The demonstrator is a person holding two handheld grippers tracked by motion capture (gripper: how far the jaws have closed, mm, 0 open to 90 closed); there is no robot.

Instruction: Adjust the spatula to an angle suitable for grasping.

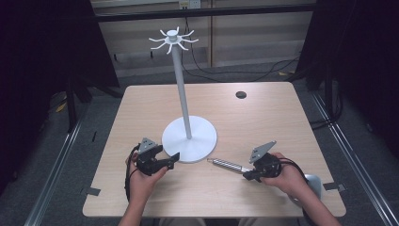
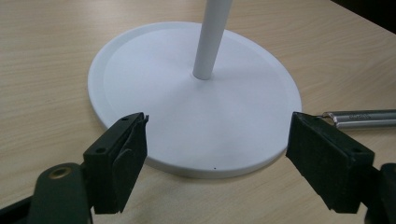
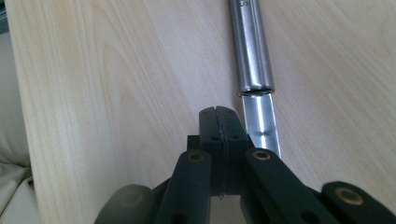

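A white stand rises from a round base point(image 1: 189, 139) at the table's middle, its pole point(image 1: 183, 94) ending in a ring of hooks point(image 1: 172, 38). My left gripper point(image 1: 171, 159) is open at the base's near-left rim. In the left gripper view its jaws stand wide apart on either side of the base's point(image 2: 201, 107) front edge. A steel utensil point(image 1: 228, 164) lies flat to the right of the base, its loop end toward the stand. My right gripper point(image 1: 247, 175) is shut at its near end. In the right gripper view the utensil's flat shank point(image 3: 261, 126) runs beside the closed jaws point(image 3: 218, 111), not between them.
A small black round disc point(image 1: 241, 94) sits on the far right of the wooden table point(image 1: 141, 108). A grey rounded shape point(image 1: 314, 182) shows under the right hand, near the table's front right. Cables lie on the floor behind the table.
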